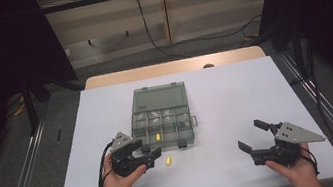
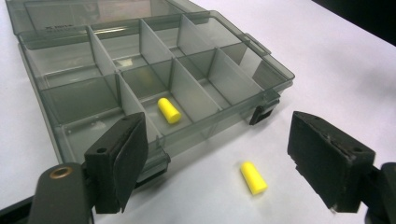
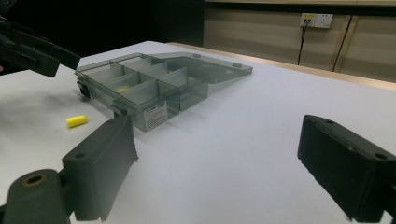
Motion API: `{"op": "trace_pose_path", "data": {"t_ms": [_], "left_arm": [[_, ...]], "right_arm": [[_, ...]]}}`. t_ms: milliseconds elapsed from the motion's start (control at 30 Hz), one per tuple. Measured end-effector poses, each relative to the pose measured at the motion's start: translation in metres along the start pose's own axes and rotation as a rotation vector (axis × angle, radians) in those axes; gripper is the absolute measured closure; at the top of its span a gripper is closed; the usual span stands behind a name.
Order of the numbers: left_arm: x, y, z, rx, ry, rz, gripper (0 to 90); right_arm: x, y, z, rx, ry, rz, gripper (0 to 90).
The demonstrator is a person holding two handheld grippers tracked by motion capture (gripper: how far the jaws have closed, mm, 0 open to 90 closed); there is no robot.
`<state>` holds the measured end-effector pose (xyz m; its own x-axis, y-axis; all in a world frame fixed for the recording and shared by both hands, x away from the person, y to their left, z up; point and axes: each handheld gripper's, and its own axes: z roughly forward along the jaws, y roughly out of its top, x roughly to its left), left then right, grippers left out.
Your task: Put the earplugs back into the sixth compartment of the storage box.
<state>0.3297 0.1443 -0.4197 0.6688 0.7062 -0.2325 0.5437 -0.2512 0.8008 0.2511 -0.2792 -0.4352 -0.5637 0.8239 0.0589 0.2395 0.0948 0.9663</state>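
- The table point(image 1: 236, 97) has a plain white top.
- An open grey plastic box point(image 1: 161, 119) lies on it.
- One yellow earplug point(image 1: 168, 160) lies just beside the box.

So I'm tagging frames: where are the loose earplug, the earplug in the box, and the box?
loose earplug point(image 2: 253, 177), left gripper view, mid-body.
earplug in the box point(image 2: 169, 110), left gripper view, mid-body.
box point(image 2: 281, 78), left gripper view, right side wall.
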Motion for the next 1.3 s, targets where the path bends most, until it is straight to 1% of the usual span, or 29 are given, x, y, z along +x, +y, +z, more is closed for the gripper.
{"op": "trace_pose_path", "data": {"t_ms": [167, 233, 267, 400, 500, 733, 800, 967, 1033, 1133, 1233, 1267, 1300], "left_arm": [[-0.002, -0.003, 0.002, 0.004, 0.000, 0.001, 18.3], [-0.003, -0.003, 0.002, 0.002, -0.007, -0.003, 17.1], [-0.004, -0.003, 0.002, 0.005, -0.006, 0.004, 17.1], [-0.006, -0.005, 0.001, -0.002, -0.011, 0.005, 16.2], [-0.008, -0.007, 0.002, 0.010, -0.014, 0.017, 15.6], [-0.012, -0.009, 0.004, 0.017, -0.024, 0.030, 15.4], [-0.013, -0.010, 0.005, 0.019, -0.026, 0.025, 15.5], [-0.014, -0.013, 0.007, 0.024, -0.029, 0.025, 17.4], [-0.015, -0.014, 0.008, 0.032, -0.029, 0.033, 18.1], [-0.016, -0.016, 0.011, 0.043, -0.039, 0.038, 21.8], [-0.018, -0.018, 0.014, 0.054, -0.049, 0.052, 30.5], [-0.018, -0.019, 0.015, 0.056, -0.052, 0.053, 36.2], [-0.018, -0.019, 0.016, 0.063, -0.056, 0.054, 37.9]], "right_arm": [[0.001, 0.000, -0.001, 0.001, 0.004, -0.001, 10.8], [0.001, 0.000, -0.001, 0.001, 0.002, -0.002, 10.8], [0.001, 0.000, -0.001, 0.001, 0.003, -0.001, 10.8], [0.001, 0.000, 0.000, 0.003, 0.005, -0.002, 10.8], [0.001, 0.000, 0.000, 0.002, 0.005, -0.004, 10.8], [0.001, 0.001, -0.001, -0.002, 0.001, -0.006, 10.9], [0.002, 0.001, 0.000, 0.000, 0.003, -0.006, 10.9], [0.002, 0.000, 0.000, -0.001, 0.005, -0.007, 10.9], [0.002, 0.001, 0.000, -0.001, 0.008, -0.008, 10.9], [0.002, 0.001, 0.000, -0.002, 0.008, -0.008, 11.0], [0.002, 0.000, 0.000, 0.001, 0.010, -0.010, 10.9], [0.003, 0.000, 0.000, 0.001, 0.009, -0.010, 11.0], [0.003, 0.001, 0.000, 0.002, 0.010, -0.010, 11.0]]}}
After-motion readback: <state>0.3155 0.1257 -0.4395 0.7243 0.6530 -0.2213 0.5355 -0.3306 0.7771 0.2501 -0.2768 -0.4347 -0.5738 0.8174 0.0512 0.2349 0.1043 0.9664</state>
